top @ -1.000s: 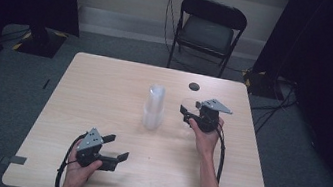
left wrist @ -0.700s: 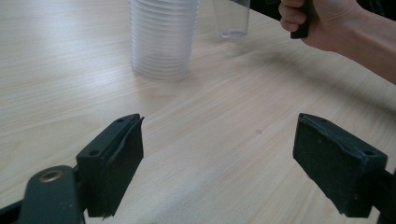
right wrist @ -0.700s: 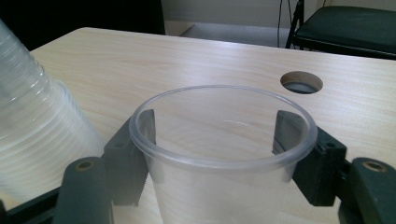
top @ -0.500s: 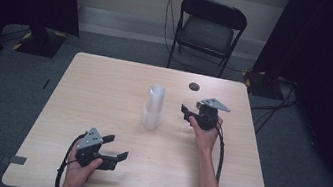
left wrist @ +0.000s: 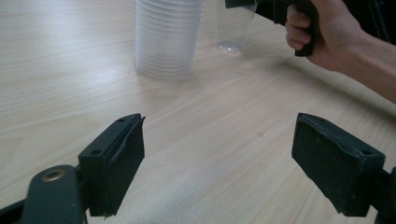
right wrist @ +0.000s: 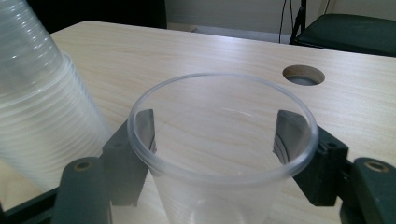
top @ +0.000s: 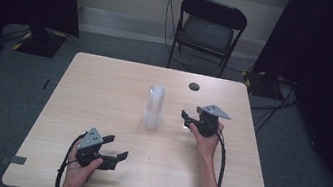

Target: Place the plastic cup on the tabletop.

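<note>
A tall stack of clear plastic cups [top: 154,107] [left wrist: 166,37] [right wrist: 32,102] stands upright mid-table. Just right of it a single clear cup [top: 184,123] [left wrist: 231,28] [right wrist: 210,186] rests on the tabletop, with my right gripper [top: 187,116] [right wrist: 215,126] shut on it; one jaw sits against each side of its wall below the rim. My left gripper [top: 116,147] [left wrist: 217,140] lies low near the front left of the table, its jaws wide open and nothing between them.
The light wooden table [top: 104,89] has a round cable hole [top: 194,86] [right wrist: 303,74] at its far right. A black folding chair [top: 210,29] [right wrist: 359,32] stands behind the table. Cables trail from both grippers toward the front edge.
My right gripper with the cup has shifted slightly toward the near side. The left gripper and the stack have not moved.
</note>
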{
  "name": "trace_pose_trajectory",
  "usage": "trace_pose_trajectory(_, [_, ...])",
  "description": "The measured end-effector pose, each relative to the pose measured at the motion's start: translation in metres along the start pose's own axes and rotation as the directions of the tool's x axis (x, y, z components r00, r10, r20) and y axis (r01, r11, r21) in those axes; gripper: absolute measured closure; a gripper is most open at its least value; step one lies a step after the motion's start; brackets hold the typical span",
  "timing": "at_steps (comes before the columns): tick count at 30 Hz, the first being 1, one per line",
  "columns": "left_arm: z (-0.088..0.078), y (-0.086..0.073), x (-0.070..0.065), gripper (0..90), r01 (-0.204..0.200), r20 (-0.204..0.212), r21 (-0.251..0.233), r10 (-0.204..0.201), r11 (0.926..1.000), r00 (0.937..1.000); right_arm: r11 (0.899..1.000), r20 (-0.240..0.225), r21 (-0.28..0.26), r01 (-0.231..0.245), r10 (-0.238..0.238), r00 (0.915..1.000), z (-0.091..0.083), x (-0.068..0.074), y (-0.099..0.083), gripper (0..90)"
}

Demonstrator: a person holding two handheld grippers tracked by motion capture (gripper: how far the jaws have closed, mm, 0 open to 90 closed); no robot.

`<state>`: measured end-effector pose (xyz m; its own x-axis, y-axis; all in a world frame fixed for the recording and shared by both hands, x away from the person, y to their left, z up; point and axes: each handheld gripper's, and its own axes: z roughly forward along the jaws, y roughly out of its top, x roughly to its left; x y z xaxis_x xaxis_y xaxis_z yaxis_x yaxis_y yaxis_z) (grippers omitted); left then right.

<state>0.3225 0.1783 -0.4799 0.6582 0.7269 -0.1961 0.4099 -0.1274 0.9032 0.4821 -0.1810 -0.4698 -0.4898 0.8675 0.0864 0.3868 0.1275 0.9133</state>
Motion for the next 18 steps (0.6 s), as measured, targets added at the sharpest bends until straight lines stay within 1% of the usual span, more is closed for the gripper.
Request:
trace_pose_trajectory(1, [-0.0012, 0.0005, -0.0011, 17.1, -0.012, -0.014, -0.004, 0.012, 0.9999, 0.9998, 1.000, 0.004, 0.000, 0.003, -0.003, 1.0000, -0.0016, 0.0008, -0.0012, 29.2])
trace_pose_trajectory(2, [-0.0012, 0.0005, -0.0011, 17.2, -0.012, -0.014, -0.004, 0.012, 0.9999, 0.9998, 1.000, 0.006, 0.000, 0.010, -0.010, 0.9999, -0.0028, 0.0016, -0.0024, 29.1])
trace_pose_trajectory(3, [-0.0032, 0.0014, -0.0024, 17.2, -0.029, -0.022, 0.001, 0.029, 0.9996, 0.9993, 1.000, 0.007, -0.001, 0.019, -0.019, 0.9998, -0.0037, 0.0022, -0.0034, 29.1])
trace_pose_trajectory(6, [-0.0052, 0.0019, -0.0028, 17.2, -0.031, -0.028, -0.008, 0.031, 0.9995, 0.9991, 1.000, 0.011, 0.004, 0.024, -0.024, 0.9996, -0.0050, 0.0024, -0.0042, 29.1])
trace_pose_trajectory(7, [-0.0066, 0.0024, -0.0030, 17.2, -0.028, -0.019, -0.021, 0.028, 0.9994, 0.9994, 1.000, 0.007, 0.005, 0.022, -0.022, 0.9997, -0.0056, 0.0027, -0.0049, 29.0])
trace_pose_trajectory(8, [-0.0066, 0.0024, -0.0030, 17.2, -0.028, -0.019, -0.021, 0.028, 0.9994, 0.9994, 1.000, 0.007, 0.006, 0.024, -0.024, 0.9997, -0.0058, 0.0033, -0.0052, 29.0])
trace_pose_trajectory(9, [-0.0074, 0.0029, -0.0037, 17.1, -0.036, -0.031, -0.021, 0.036, 0.9991, 0.9989, 0.999, 0.007, 0.010, 0.034, -0.034, 0.9994, -0.0057, 0.0043, -0.0054, 28.9])
trace_pose_trajectory(10, [-0.0074, 0.0029, -0.0037, 16.9, -0.036, -0.031, -0.021, 0.036, 0.9991, 0.9989, 0.999, 0.007, 0.010, 0.034, -0.034, 0.9994, -0.0057, 0.0043, -0.0054, 28.9])
trace_pose_trajectory(11, [-0.0077, 0.0028, -0.0042, 16.9, -0.039, -0.035, -0.025, 0.039, 0.9989, 0.9986, 0.998, 0.011, 0.024, 0.052, -0.053, 0.9986, -0.0058, 0.0067, -0.0053, 28.9])
trace_pose_trajectory(12, [-0.0077, 0.0028, -0.0042, 16.7, -0.039, -0.035, -0.025, 0.039, 0.9989, 0.9986, 0.998, 0.011, 0.024, 0.052, -0.053, 0.9986, -0.0058, 0.0067, -0.0053, 28.9])
trace_pose_trajectory(13, [-0.0078, 0.0026, -0.0048, 16.7, -0.043, -0.045, -0.023, 0.042, 0.9988, 0.9981, 0.998, 0.011, 0.025, 0.057, -0.057, 0.9983, -0.0058, 0.0075, -0.0055, 28.8])
trace_pose_trajectory(15, [-0.0079, 0.0017, -0.0048, 15.8, -0.050, -0.058, -0.032, 0.048, 0.9982, 0.9972, 0.998, 0.008, 0.026, 0.050, -0.051, 0.9987, -0.0060, 0.0094, -0.0074, 28.7])
trace_pose_trajectory(18, [-0.0081, 0.0010, -0.0036, 15.9, -0.041, -0.048, -0.035, 0.039, 0.9985, 0.9981, 0.998, 0.003, 0.033, 0.044, -0.044, 0.9990, -0.0057, 0.0098, -0.0080, 28.5])
